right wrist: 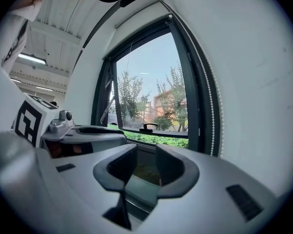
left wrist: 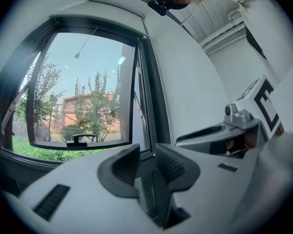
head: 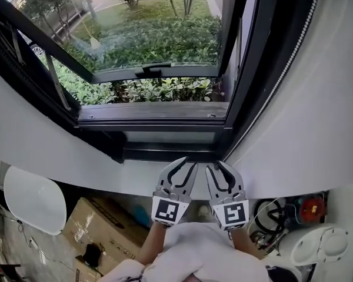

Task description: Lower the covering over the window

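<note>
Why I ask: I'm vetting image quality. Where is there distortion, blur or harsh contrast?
Head view: window frame bows strongly, dark against bright greenery. Left gripper view: fisheye with black corners, near fingers soft. Right gripper view: same fisheye; bead chain curves.

Low in the head view, a brown cardboard box [head: 100,225] lies beside a smooth white rounded shell [head: 34,200] at the left, with a small black object [head: 93,254] close by the box's near edge. At the lower right, a white moulded appliance [head: 320,244] sits near a tangle of cables [head: 269,219] and a red part [head: 309,209] too small to identify. Outdoors, a dense green hedge [head: 159,43] spreads beneath slim trees [left wrist: 95,99], with a reddish brick building [left wrist: 71,112] behind them under a pale blue sky [left wrist: 95,52]. Indoors, a ceiling strip light [right wrist: 31,58] glows at the upper left of the right gripper view.
</note>
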A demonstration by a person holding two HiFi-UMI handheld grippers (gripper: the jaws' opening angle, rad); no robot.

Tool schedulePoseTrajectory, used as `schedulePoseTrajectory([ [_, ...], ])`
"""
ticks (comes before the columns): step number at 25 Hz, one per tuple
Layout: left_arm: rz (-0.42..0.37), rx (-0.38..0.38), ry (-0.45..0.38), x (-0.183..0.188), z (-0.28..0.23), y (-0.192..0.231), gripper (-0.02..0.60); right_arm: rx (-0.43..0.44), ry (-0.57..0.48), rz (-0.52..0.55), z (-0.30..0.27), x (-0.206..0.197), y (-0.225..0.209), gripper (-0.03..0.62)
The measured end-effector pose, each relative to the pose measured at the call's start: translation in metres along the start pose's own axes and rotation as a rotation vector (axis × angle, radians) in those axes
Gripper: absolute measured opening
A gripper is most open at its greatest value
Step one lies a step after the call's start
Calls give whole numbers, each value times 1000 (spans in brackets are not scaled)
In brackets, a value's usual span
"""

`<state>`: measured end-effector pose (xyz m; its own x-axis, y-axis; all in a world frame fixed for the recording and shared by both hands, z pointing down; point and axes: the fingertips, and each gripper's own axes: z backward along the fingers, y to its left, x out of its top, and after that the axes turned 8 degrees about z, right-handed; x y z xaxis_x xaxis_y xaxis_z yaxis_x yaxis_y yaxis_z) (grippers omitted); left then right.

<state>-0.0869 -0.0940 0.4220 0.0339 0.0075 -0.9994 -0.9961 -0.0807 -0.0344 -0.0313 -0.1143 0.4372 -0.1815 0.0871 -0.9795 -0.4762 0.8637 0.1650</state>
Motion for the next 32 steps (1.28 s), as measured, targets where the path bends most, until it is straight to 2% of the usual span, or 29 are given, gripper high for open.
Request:
schedulePoseTrajectory([
  [6, 3, -132, 2, -2, -14, -1, 106, -128, 25, -8, 0, -2, -7, 114],
  [15, 32, -265, -14, -1, -33, -7, 106, -278, 74, -4, 9, -6, -19, 114],
  [20, 68, -337, 2, -4, -48, -23, 106, -347, 103, -4, 19, -11, -28, 114],
  [32, 67, -454, 9, -7, -83, -58, 106, -457, 131, -22, 35, -19, -48, 115],
])
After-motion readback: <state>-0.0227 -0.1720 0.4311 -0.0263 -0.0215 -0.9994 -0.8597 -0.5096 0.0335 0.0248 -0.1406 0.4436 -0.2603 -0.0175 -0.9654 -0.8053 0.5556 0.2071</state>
